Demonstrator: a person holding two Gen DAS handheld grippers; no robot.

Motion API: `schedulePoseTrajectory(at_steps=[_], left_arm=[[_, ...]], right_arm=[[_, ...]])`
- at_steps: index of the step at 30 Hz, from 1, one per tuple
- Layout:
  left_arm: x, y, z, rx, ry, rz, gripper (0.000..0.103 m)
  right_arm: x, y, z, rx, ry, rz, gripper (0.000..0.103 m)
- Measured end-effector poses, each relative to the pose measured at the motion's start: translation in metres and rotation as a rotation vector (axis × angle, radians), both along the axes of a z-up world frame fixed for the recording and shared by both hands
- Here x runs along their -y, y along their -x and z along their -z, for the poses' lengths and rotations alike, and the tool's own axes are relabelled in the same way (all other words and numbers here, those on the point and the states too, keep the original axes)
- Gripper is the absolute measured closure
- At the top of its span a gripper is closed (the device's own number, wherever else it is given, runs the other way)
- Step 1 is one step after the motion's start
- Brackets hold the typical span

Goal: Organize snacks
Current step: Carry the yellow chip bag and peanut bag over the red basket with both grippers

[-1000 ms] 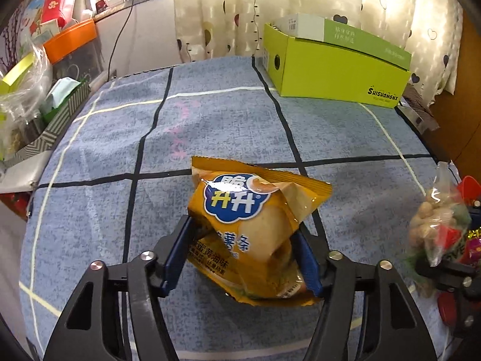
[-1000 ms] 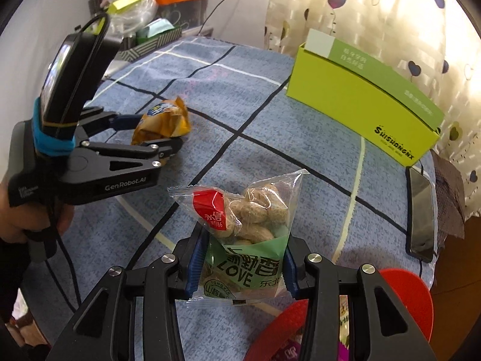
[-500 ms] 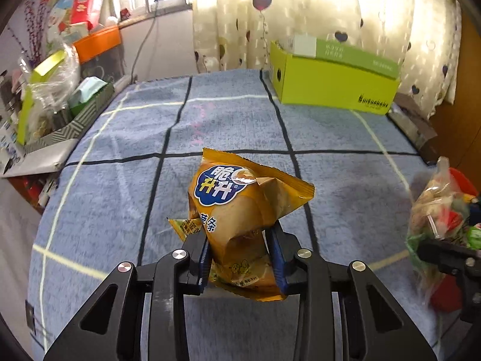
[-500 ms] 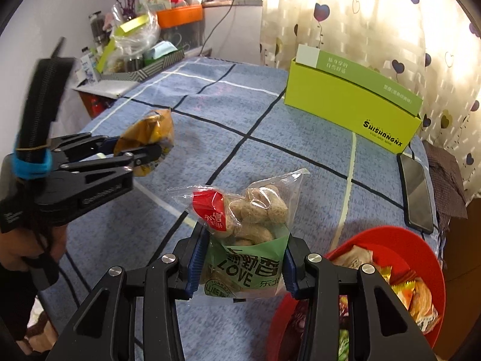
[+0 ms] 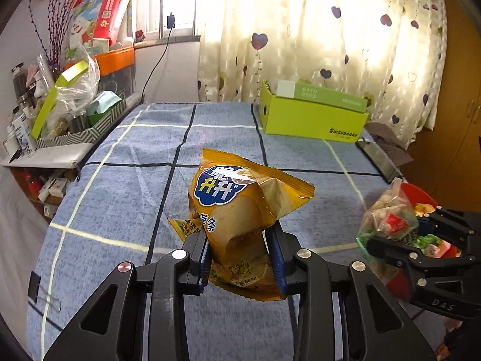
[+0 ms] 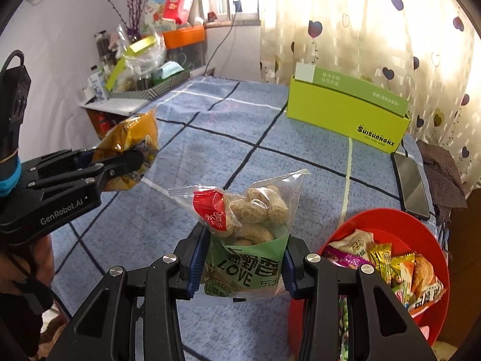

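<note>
Left gripper [image 5: 239, 258] is clamping the chip bag [image 5: 240, 210], right gripper [image 6: 245, 263] squeezing the nut bag [image 6: 243, 231]; green box [image 6: 345, 114] sitting beyond, red bowl [image 6: 375, 222] alongside.

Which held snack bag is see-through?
The nut bag in the right tool: clear plastic, nuts showing. The orange bag hides its contents.

**Readable print in the two wrist views**

The green box [image 6: 345, 114], upper right, reads "SHISHANGNX". The left gripper [image 6: 129, 162], at left, bears "GenRobot.AI". The clear nut bag [image 6: 246, 231], centre, shows "LOVE". The right gripper [image 5: 390, 240], lower right in the left view, carries "DAS".
</note>
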State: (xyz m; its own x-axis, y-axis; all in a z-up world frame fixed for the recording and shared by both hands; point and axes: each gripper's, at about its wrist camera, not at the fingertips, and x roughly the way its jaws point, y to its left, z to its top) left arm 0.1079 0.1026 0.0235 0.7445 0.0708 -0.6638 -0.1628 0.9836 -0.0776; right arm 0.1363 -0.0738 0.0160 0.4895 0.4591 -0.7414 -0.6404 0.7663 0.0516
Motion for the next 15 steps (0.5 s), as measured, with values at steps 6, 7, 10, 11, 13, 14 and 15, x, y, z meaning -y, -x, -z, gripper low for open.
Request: schedulePoseTrajectory(at_steps=[6,7,10,11,13,14,15], left_arm=[[0.008,0.018,-0.008,0.025,0.011,0.006,0.068],[0.009,0.021,-0.01,0.029,0.01,0.008,0.068],[0.016,0.03,-0.013,0.043,0.014,0.016,0.068],[0.02,0.034,-0.015,0.053,0.009,0.024,0.068],[0.026,0.039,-0.017,0.062,0.011,0.039,0.068],[0.031,0.042,-0.018,0.066,0.014,0.051,0.068],[0.035,0.043,-0.018,0.069,0.013,0.058,0.068]], right_arm=[[0.009,0.019,-0.012,0.019,-0.026,0.008,0.062],[0.011,0.023,-0.015,0.022,-0.031,0.013,0.062],[0.02,0.033,-0.022,0.035,-0.046,0.027,0.062],[0.023,0.037,-0.024,0.039,-0.049,0.03,0.062],[0.027,0.043,-0.026,0.046,-0.048,0.035,0.062],[0.03,0.046,-0.027,0.048,-0.048,0.038,0.062],[0.033,0.049,-0.028,0.049,-0.049,0.042,0.062]])
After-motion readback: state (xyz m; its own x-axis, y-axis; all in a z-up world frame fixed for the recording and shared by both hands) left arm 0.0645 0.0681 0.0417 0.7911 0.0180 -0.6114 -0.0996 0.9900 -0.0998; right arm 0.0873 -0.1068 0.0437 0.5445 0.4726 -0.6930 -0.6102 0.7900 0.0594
